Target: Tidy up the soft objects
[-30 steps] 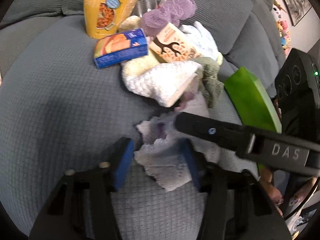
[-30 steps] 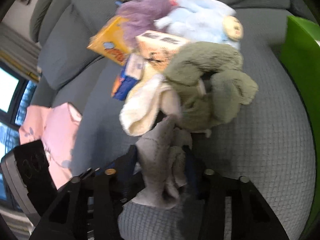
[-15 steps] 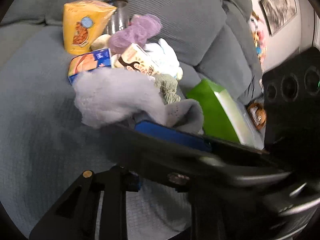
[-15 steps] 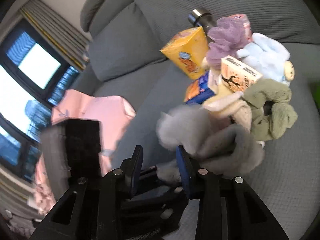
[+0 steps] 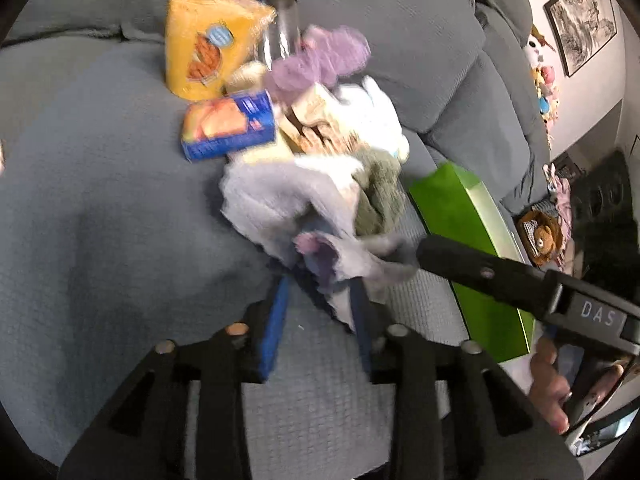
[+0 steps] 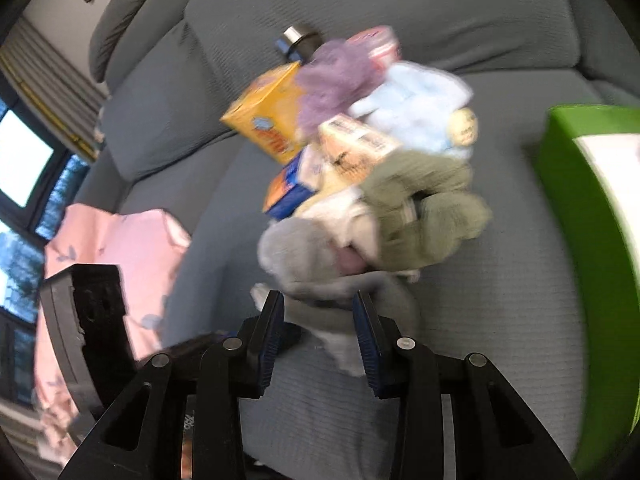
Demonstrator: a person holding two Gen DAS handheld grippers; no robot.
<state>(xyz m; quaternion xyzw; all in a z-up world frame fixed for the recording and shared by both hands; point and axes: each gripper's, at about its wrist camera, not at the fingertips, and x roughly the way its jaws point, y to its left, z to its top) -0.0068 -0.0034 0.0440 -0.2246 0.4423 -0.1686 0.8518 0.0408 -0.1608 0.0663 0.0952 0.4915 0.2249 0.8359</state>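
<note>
Over grey sofa (image 5: 100, 208), lavender cloth (image 5: 280, 208) (blurred) bunched between 2 claws

Grey cloth (image 5: 276, 204), green box (image 5: 460, 216), yellow carton (image 5: 204, 60), grey waffle-textured sofa (image 5: 100, 184)

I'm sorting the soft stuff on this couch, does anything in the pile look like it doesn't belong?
Yes. Hard items are mixed into the soft heap: a yellow box, a blue carton, a tan carton and a metal-capped bottle sit among the cloths, the purple pouf and the light blue plush toy.
</note>
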